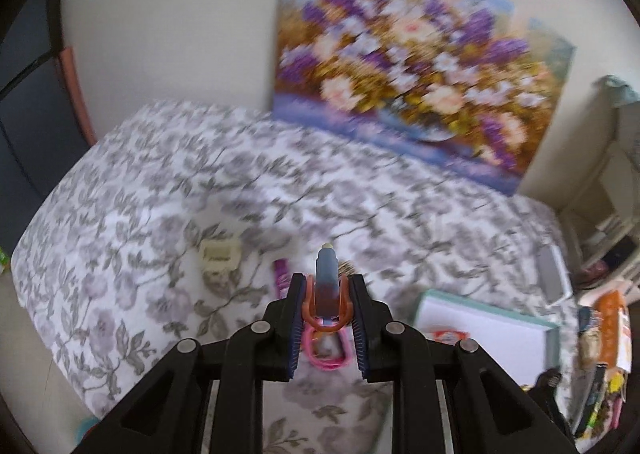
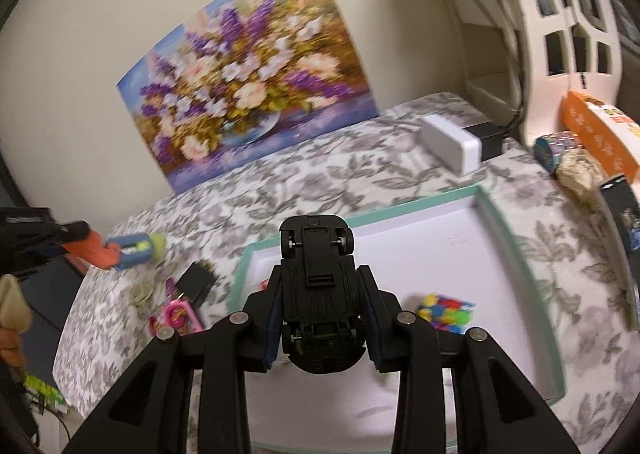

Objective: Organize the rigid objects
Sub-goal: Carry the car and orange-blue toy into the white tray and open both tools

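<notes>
Both claws loaded, mid-carry toward the tray.

On the floral-cloth counter (image 2: 320,182), the teal-rimmed tray (image 2: 532,274) lies at about 3 o'clock from the loose items and holds a multicoloured block toy (image 2: 446,312). The right claw (image 2: 320,294) is closed on a black toy car (image 2: 318,294), underside up, above the tray's near left part. The left claw (image 1: 326,294) is closed on an orange-and-blue clip-like toy (image 1: 326,286), over pink scissors (image 1: 326,350) at 9 o'clock from the tray. In my judgement the step is placing: the car needs lowering onto bare tray floor, clear of the blocks, then release.
</notes>
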Action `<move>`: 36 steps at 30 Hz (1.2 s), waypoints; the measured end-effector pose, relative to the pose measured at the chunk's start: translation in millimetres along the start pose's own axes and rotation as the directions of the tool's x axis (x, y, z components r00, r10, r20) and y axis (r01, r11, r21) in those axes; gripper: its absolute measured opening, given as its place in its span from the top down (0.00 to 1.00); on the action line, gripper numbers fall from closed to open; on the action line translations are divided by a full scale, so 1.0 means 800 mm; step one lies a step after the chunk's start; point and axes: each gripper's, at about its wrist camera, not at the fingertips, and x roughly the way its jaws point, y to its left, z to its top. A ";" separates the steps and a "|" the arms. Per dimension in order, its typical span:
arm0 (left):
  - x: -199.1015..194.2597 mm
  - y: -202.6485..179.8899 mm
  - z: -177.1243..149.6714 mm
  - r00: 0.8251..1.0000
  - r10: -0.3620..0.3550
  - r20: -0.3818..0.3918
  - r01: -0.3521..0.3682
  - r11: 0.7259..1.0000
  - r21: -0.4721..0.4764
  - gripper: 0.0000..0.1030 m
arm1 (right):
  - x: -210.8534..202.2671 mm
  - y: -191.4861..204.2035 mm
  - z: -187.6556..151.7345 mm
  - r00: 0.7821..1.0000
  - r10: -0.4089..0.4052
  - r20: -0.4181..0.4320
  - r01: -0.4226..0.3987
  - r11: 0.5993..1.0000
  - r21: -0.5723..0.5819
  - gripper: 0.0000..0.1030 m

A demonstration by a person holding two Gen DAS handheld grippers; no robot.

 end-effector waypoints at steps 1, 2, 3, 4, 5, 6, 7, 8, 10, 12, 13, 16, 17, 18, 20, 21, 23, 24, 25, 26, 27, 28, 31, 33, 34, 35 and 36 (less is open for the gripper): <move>-0.005 -0.007 0.002 1.000 -0.014 0.012 0.014 1.000 0.015 0.78 | -0.001 -0.005 0.003 1.000 -0.008 0.005 0.008 1.000 0.005 0.65; -0.011 -0.017 0.002 0.999 -0.031 0.026 0.030 0.999 0.038 0.78 | -0.003 -0.012 0.006 1.000 -0.020 0.011 0.020 1.000 0.013 0.65; -0.018 -0.032 0.001 0.998 -0.057 0.039 0.054 0.996 0.070 0.78 | -0.005 -0.019 0.008 0.999 -0.030 0.016 0.030 0.999 0.019 0.65; -0.021 -0.041 0.000 0.997 -0.070 0.042 0.067 0.994 0.087 0.77 | -0.006 -0.026 0.011 0.999 -0.043 0.019 0.042 0.999 0.027 0.65; -0.024 -0.052 -0.002 0.995 -0.088 0.042 0.083 0.991 0.109 0.78 | -0.006 -0.033 0.014 0.998 -0.057 0.021 0.056 0.998 0.035 0.65; -0.026 -0.068 -0.006 0.993 -0.116 0.037 0.109 0.984 0.139 0.78 | -0.006 -0.041 0.016 0.997 -0.071 0.020 0.070 0.997 0.043 0.65; -0.026 -0.079 -0.010 0.990 -0.135 0.029 0.129 0.978 0.163 0.78 | -0.005 -0.046 0.018 0.996 -0.083 0.019 0.082 0.996 0.047 0.65; -0.025 -0.090 -0.014 0.988 -0.151 0.020 0.144 0.972 0.184 0.78 | -0.004 -0.052 0.020 0.995 -0.096 0.018 0.095 0.994 0.052 0.65; -0.017 -0.118 -0.027 0.981 -0.192 -0.018 0.191 0.953 0.236 0.77 | -0.001 -0.064 0.022 0.994 -0.112 0.011 0.111 0.992 0.060 0.65; -0.006 -0.140 -0.043 0.974 -0.219 -0.066 0.228 0.936 0.269 0.78 | 0.002 -0.075 0.024 0.991 -0.135 0.001 0.135 0.989 0.065 0.65; 0.000 -0.148 -0.050 0.970 -0.227 -0.087 0.243 0.929 0.280 0.78 | 0.003 -0.082 0.025 0.989 -0.150 -0.003 0.150 0.987 0.066 0.65; 0.016 -0.175 -0.074 0.962 -0.234 -0.142 0.269 0.907 0.323 0.77 | 0.006 -0.095 0.026 0.986 -0.167 -0.014 0.168 0.983 0.074 0.65; 0.020 -0.182 -0.082 0.959 -0.233 -0.160 0.275 0.901 0.336 0.77 | 0.007 -0.099 0.026 0.984 -0.176 -0.020 0.177 0.981 0.076 0.65; 0.026 -0.189 -0.090 0.955 -0.233 -0.183 0.285 0.893 0.349 0.77 | 0.009 -0.103 0.026 0.983 -0.183 -0.023 0.185 0.980 0.077 0.65; 0.032 -0.197 -0.102 0.950 -0.231 -0.209 0.294 0.886 0.357 0.77 | 0.012 -0.108 0.026 0.980 -0.196 -0.032 0.198 0.977 0.076 0.65; 0.038 -0.199 -0.107 0.948 -0.225 -0.225 0.296 0.885 0.360 0.77 | 0.014 -0.110 0.025 0.979 -0.200 -0.036 0.202 0.977 0.075 0.65; 0.048 -0.201 -0.116 0.944 -0.212 -0.252 0.295 0.884 0.363 0.77 | 0.018 -0.113 0.025 0.977 -0.210 -0.044 0.212 0.975 0.066 0.65; 0.051 -0.201 -0.119 0.943 -0.209 -0.260 0.296 0.884 0.361 0.77 | 0.020 -0.114 0.025 0.975 -0.215 -0.050 0.218 0.974 0.061 0.65; 0.055 -0.201 -0.121 0.940 -0.207 -0.270 0.298 0.884 0.361 0.77 | 0.022 -0.114 0.025 0.975 -0.217 -0.052 0.220 0.974 0.058 0.65; 0.057 -0.201 -0.124 0.939 -0.205 -0.276 0.299 0.883 0.361 0.77 | 0.024 -0.114 0.025 0.974 -0.219 -0.056 0.222 0.974 0.055 0.65; 0.060 -0.202 -0.126 0.938 -0.201 -0.282 0.298 0.882 0.364 0.77 | 0.027 -0.114 0.025 0.974 -0.219 -0.061 0.222 0.974 0.051 0.65; 0.063 -0.203 -0.128 0.937 -0.196 -0.288 0.297 0.882 0.367 0.77 | 0.029 -0.114 0.025 0.973 -0.220 -0.065 0.224 0.974 0.048 0.65; 0.074 -0.204 -0.133 0.932 -0.183 -0.313 0.295 0.884 0.363 0.77 | 0.038 -0.113 0.024 0.970 -0.230 -0.084 0.233 0.972 0.031 0.65; 0.085 -0.203 -0.138 0.925 -0.173 -0.338 0.296 0.887 0.355 0.77 | 0.045 -0.113 0.022 0.965 -0.241 -0.104 0.244 0.970 0.019 0.65; 0.090 -0.203 -0.140 0.922 -0.168 -0.348 0.295 0.888 0.353 0.77 | 0.048 -0.113 0.021 0.964 -0.243 -0.110 0.247 0.969 0.017 0.65; 0.097 -0.203 -0.142 0.920 -0.162 -0.358 0.293 0.890 0.350 0.77 | 0.051 -0.113 0.020 0.962 -0.245 -0.119 0.248 0.969 0.014 0.65; 0.100 -0.203 -0.143 0.918 -0.158 -0.363 0.291 0.891 0.348 0.77 | 0.053 -0.113 0.018 0.961 -0.246 -0.125 0.249 0.968 0.011 0.65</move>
